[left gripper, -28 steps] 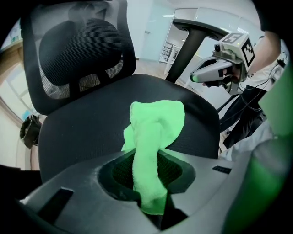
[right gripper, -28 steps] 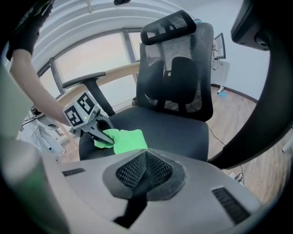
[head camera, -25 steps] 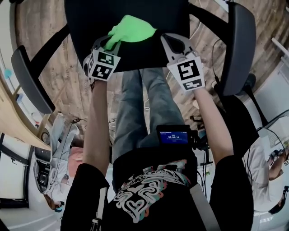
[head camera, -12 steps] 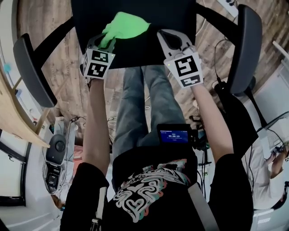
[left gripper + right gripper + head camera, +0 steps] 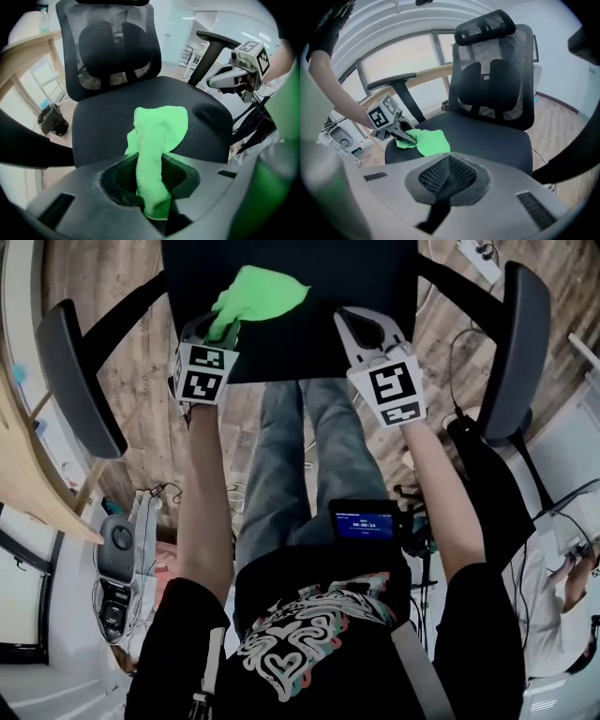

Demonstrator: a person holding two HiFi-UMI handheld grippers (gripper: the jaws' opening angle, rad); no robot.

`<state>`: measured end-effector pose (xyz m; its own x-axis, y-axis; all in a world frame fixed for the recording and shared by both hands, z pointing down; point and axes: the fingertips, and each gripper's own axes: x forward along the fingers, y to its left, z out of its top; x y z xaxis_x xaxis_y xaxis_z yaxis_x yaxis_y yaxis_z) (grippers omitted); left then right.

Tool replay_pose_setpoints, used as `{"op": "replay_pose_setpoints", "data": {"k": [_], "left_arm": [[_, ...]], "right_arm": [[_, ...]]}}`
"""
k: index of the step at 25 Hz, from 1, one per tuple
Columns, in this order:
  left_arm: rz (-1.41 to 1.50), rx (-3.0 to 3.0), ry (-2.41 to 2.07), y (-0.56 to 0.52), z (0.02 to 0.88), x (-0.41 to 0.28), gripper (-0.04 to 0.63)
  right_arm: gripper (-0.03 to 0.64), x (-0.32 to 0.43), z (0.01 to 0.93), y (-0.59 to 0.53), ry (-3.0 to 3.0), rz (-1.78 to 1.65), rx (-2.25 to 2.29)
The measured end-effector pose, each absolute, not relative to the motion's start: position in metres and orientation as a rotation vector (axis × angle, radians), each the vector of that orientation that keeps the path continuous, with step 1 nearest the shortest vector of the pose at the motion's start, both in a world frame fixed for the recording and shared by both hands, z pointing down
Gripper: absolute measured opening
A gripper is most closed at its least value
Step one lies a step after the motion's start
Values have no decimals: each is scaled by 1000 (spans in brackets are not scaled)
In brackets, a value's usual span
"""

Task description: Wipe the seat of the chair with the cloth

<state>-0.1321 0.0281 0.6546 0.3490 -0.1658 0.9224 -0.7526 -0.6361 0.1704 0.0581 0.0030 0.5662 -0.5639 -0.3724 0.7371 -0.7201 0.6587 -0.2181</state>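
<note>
00:00:14 on chest-mounted screen (image 5: 364, 524)

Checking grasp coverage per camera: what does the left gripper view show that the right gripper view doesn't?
Left gripper view only: the bright green cloth pinched between the left gripper's jaws, and the right gripper by the black padded seat's edge. Right gripper view only: that gripper's jaws together, nothing between them, and the left gripper from outside, holding the cloth. Both: the black mesh-backed office chair, with the cloth's free end lying on the seat.
</note>
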Motion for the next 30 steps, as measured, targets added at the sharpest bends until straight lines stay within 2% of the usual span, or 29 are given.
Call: {"op": "replay_pose_setpoints", "data": {"k": [30], "left_arm": [[1389, 2045, -771, 27, 657, -135, 107]], "right_arm": [[2, 71, 575, 15, -2187, 763, 908]]}}
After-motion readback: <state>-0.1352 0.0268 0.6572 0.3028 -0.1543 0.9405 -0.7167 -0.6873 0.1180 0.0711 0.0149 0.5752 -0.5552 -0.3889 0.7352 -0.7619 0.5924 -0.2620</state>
